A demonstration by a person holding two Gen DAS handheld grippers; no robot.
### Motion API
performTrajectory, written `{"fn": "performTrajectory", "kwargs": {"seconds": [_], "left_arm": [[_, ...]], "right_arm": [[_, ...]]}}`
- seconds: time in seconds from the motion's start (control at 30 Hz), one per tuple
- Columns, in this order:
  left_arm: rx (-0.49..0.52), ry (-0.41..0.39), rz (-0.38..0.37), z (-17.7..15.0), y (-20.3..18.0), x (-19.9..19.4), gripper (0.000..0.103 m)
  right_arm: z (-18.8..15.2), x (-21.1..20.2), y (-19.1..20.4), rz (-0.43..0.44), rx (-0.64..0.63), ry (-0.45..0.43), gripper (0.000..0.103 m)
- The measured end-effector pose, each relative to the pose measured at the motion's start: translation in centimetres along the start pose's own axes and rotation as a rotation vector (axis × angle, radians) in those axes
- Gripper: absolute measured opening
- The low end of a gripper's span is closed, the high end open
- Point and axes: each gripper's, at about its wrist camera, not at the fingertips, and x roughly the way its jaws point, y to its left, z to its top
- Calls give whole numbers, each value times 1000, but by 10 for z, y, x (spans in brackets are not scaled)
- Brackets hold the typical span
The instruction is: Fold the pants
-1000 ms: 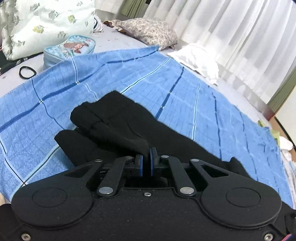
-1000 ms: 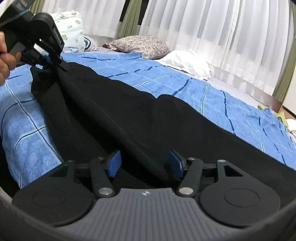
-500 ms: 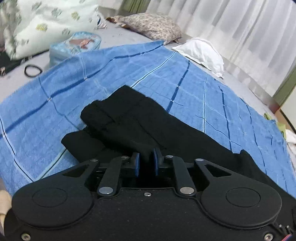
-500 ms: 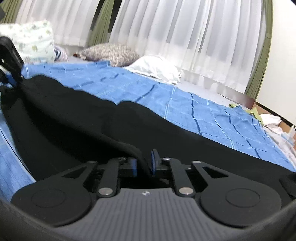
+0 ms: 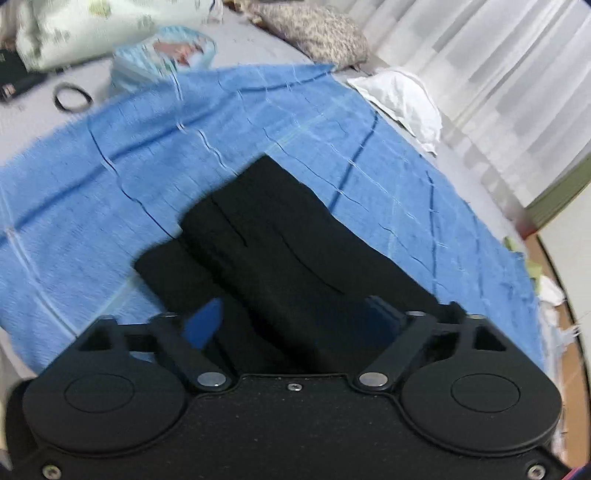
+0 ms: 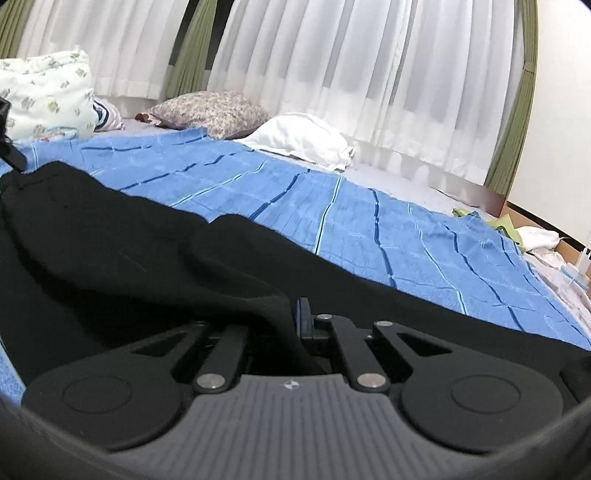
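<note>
Black pants (image 5: 280, 240) lie partly folded on a blue striped blanket (image 5: 92, 203), their stacked end pointing away from me. My left gripper (image 5: 295, 317) hovers over the near part of the pants; its jaws are opening and stand wide, with cloth lying between the blue pads (image 5: 207, 321) but not pressed by them. In the right wrist view the pants (image 6: 110, 240) stretch across the blanket (image 6: 332, 206) from the left edge. My right gripper (image 6: 291, 314) is shut on a raised fold of the pants, and the cloth hides its left finger.
A floral pillow (image 5: 314, 33), a white pillow (image 5: 402, 96), a pale blue pouch (image 5: 166, 55) and a black ring (image 5: 72, 98) lie beyond the blanket. White curtains (image 6: 332, 55) hang behind the bed. Loose clothes (image 6: 535, 236) sit at the right edge.
My left gripper went from shut on the pants to wide open, letting the cloth go. My right gripper closed from open onto a fold of the pants.
</note>
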Motion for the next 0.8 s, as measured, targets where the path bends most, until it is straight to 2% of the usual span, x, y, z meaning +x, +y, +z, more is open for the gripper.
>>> {"fn": "performTrajectory", "kwargs": {"seconds": [0.1, 0.17, 0.3, 0.4, 0.43, 0.47, 0.53, 0.57, 0.63, 0.7, 0.73, 0.8], "left_arm": [[30, -49, 12, 4, 3, -11, 88], [19, -86, 46, 11, 8, -11, 88], [-13, -116, 109, 28, 21, 8, 86], [-39, -93, 98, 36, 27, 27, 75], [-56, -70, 87, 37, 27, 32, 67], [-60, -69, 99, 36, 25, 35, 59], [-3, -107, 167, 33, 16, 34, 47], [40, -127, 189, 31, 11, 31, 46], [87, -148, 182, 29, 6, 30, 49], [75, -112, 164, 33, 6, 37, 67], [55, -82, 146, 37, 9, 45, 79], [-15, -49, 142, 40, 17, 60, 79]], "right_arm": [[4, 1, -3, -2, -1, -11, 8], [7, 1, -3, -4, -4, -22, 8], [8, 1, 0, -10, -16, -26, 8], [4, 2, 1, -14, -39, -7, 8], [2, 2, 1, -17, -48, 0, 9], [-1, 3, 2, -20, -55, 8, 9], [-5, 3, 2, -27, -62, 17, 9], [-6, 3, 1, -30, -65, 21, 9], [-9, 4, 1, -35, -69, 29, 9], [-12, 6, 1, -36, -76, 39, 11], [-13, 7, 2, -38, -82, 44, 17], [-16, 11, 5, -44, -98, 57, 32]]}}
